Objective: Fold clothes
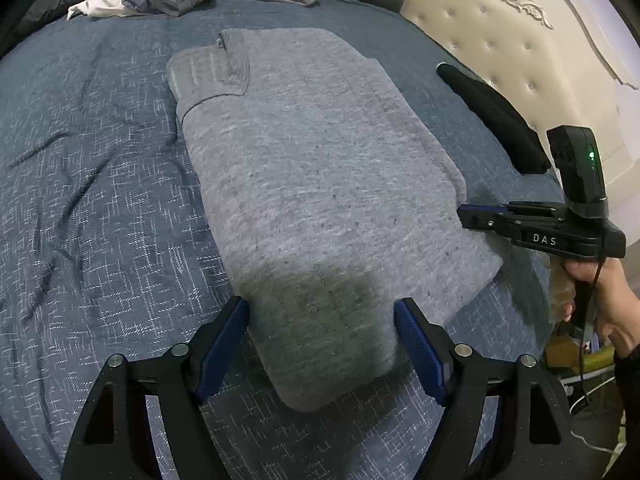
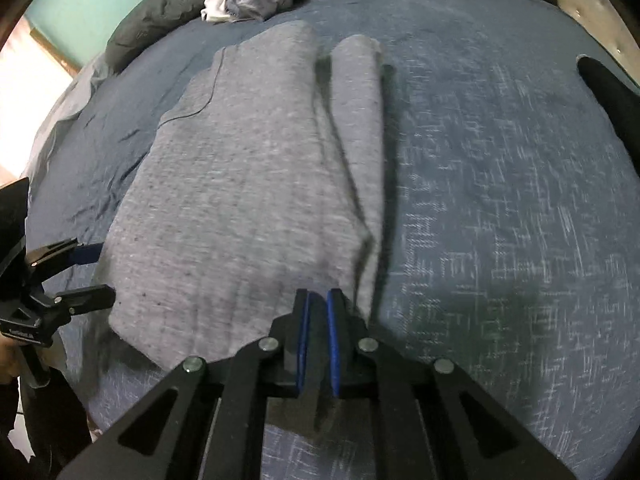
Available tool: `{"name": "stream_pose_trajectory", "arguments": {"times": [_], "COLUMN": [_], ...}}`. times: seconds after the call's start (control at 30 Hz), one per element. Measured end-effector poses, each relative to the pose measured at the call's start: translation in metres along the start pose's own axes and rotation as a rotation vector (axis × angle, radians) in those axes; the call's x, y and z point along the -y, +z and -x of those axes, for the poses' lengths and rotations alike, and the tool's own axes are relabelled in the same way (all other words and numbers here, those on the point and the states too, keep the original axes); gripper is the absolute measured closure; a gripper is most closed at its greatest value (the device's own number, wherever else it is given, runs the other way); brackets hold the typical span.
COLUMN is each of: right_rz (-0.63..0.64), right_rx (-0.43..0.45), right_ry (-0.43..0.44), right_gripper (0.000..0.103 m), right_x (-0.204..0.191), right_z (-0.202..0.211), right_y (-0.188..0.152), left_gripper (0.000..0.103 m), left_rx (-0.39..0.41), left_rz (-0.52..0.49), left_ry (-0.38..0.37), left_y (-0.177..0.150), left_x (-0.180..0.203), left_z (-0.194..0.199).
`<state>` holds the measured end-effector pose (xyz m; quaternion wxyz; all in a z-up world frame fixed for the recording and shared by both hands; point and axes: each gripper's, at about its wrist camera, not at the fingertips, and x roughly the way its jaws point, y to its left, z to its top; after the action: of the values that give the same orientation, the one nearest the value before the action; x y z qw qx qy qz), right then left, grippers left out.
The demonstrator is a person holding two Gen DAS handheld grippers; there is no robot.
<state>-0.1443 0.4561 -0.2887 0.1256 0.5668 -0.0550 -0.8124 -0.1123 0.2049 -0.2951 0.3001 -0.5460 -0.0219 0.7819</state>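
Lying folded on the blue bed cover [image 1: 80, 160], the grey sweater [image 1: 312, 184] is straddled by the left gripper [image 1: 322, 312], jaws apart. At 3 o'clock, the right gripper [image 2: 318, 300] seems closed, perhaps pinching its edge.

Right wrist view motion-blurred: bedspread [image 2: 500, 200] weave smeared right of the jaws. Whether the right gripper [image 2: 318, 304] pinches the grey garment [image 2: 240, 200] hem: cannot tell, pads nearly closed. Black item [image 2: 612, 92] far right cut by frame edge.
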Motion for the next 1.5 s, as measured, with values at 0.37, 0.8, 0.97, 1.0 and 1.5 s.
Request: {"name": "stream_pose_trajectory", "arguments": {"times": [0.37,0.8,0.97,1.0,1.5], "right_rz": [-0.002,-0.003,0.069,0.082,-0.184], "right_rx": [0.089,0.037,0.056,0.038,0.049], "right_ry": [0.033,-0.016,0.011,0.007,0.036], "right_gripper": [0.096,0.096,0.096,0.096,0.077], "right_x": [0.004,0.009,-0.020,-0.021,0.060], "right_z": [0.047,0.040,0.040,0.034,0.058], "right_y": [-0.002,-0.013,0.006,0.006,-0.028], "left_gripper": [0.024,0.024,0.024,0.024,0.023], "left_rx": [-0.002,0.012,0.029,0.026,-0.013], "left_rz": [0.004,0.002,0.044,0.044,0.165], "left_ry": [0.009,0.009,0.019,0.022,-0.078], "left_y": [0.000,0.005,0.013,0.013,0.010], "left_x": [0.000,-0.005,-0.015,-0.016,-0.032], "left_z": [0.003,0.014,0.017,0.017,-0.001]}}
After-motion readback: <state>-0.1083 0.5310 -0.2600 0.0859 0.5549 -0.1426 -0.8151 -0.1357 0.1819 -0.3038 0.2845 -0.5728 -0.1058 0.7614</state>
